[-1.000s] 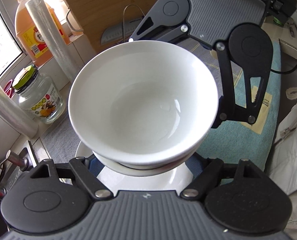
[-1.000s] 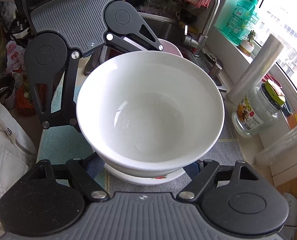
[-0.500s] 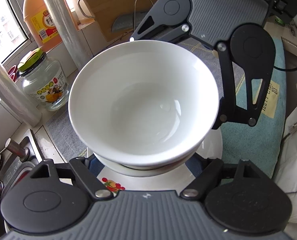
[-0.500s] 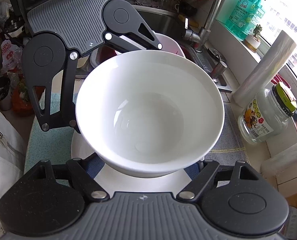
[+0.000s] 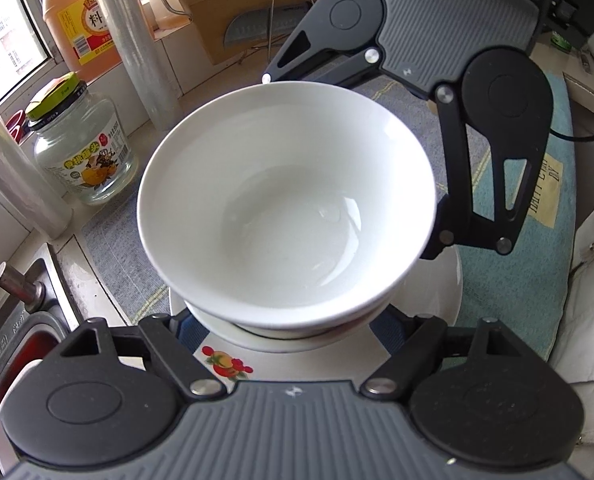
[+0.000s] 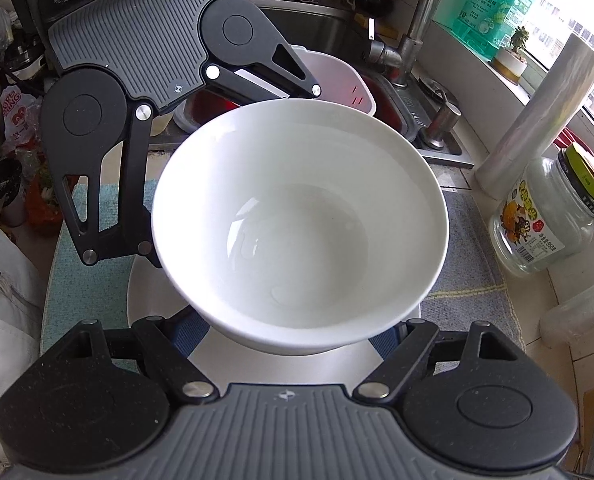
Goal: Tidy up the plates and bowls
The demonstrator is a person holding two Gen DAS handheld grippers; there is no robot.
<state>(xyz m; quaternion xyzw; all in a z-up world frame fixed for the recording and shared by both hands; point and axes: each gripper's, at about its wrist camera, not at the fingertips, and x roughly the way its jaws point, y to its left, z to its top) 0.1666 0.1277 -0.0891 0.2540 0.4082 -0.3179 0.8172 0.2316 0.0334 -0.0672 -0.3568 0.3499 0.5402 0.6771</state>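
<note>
A woven blue-grey mat [image 5: 509, 280] covers the counter at right. On it lies a round glazed plate [image 5: 451, 284] with a fruit print. Frame centre, a smooth white bowl [image 5: 287, 216] sits over it, pinched from opposite sides by the left gripper [image 5: 285, 326] and right gripper [image 6: 293, 334]. A ribbed glass jar [image 5: 83, 156] stands upper left.

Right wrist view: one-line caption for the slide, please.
Both grippers carry a white bowl above a white plate on the counter beside the sink.
</note>
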